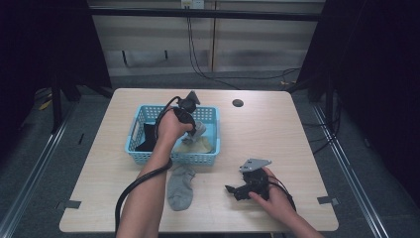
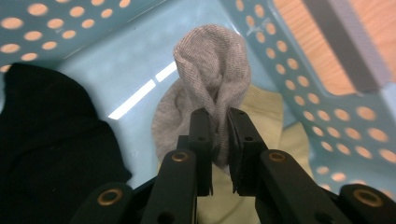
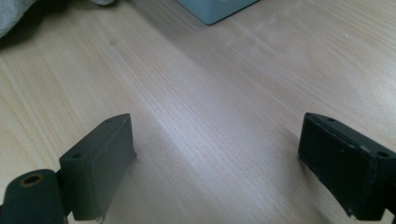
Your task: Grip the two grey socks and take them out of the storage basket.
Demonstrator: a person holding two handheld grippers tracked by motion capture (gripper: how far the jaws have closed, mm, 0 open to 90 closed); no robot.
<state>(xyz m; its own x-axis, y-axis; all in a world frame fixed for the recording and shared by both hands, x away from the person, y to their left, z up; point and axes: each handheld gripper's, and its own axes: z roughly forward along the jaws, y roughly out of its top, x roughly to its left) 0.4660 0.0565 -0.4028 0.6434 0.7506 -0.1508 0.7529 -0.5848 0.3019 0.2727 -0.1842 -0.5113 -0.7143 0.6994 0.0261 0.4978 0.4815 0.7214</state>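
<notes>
From up high, we see our left claw (image 1: 192,130) over the blue basket (image 1: 136,130), and another grey sock (image 1: 180,187) on the bench (image 1: 257,129). Along our left claw, it pinches a grey sock (image 2: 211,70) in the basket. The sock is soft, light and floppy, so a bunched fold is a good spot to grab. Our right claw (image 3: 219,163) is wide open and holds nothing.

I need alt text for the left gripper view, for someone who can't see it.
The left gripper pinches a bunched grey sock between its black fingers inside a light blue perforated basket. A black sock lies at the left and a pale yellow sock sits under and behind the grey one.
</notes>
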